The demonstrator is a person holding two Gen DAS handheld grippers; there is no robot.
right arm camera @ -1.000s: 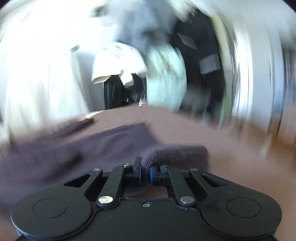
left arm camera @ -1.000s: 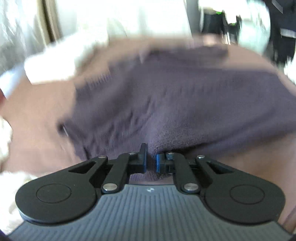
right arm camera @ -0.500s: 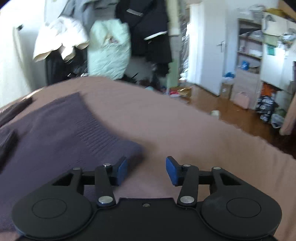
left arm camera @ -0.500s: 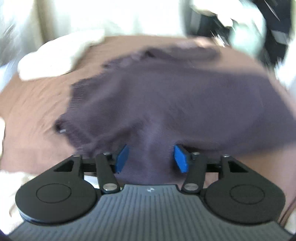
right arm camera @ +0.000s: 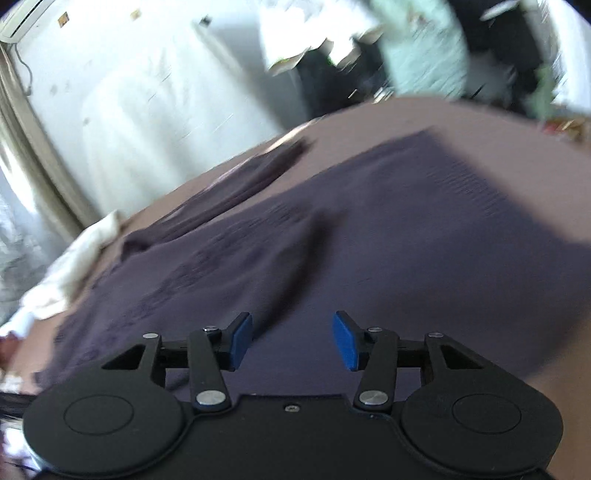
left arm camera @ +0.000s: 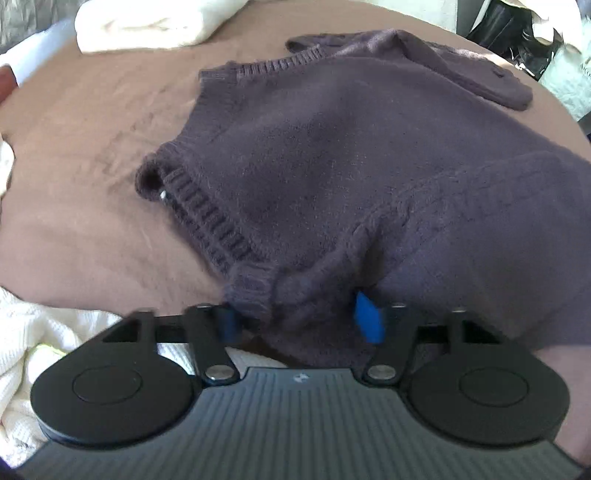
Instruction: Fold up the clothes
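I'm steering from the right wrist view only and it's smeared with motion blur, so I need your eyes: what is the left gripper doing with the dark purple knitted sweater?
Observer: The left gripper is open, with a bunched fold of the dark purple knitted sweater sitting between its blue pads.
Operator: Which part of the garment is that?
Observer: The ribbed hem band ends right at that bunch.
Operator: Anything else on the brown bedspread?
Observer: A folded cream towel lies at the far left corner of the brown bedspread, apart from the sweater.
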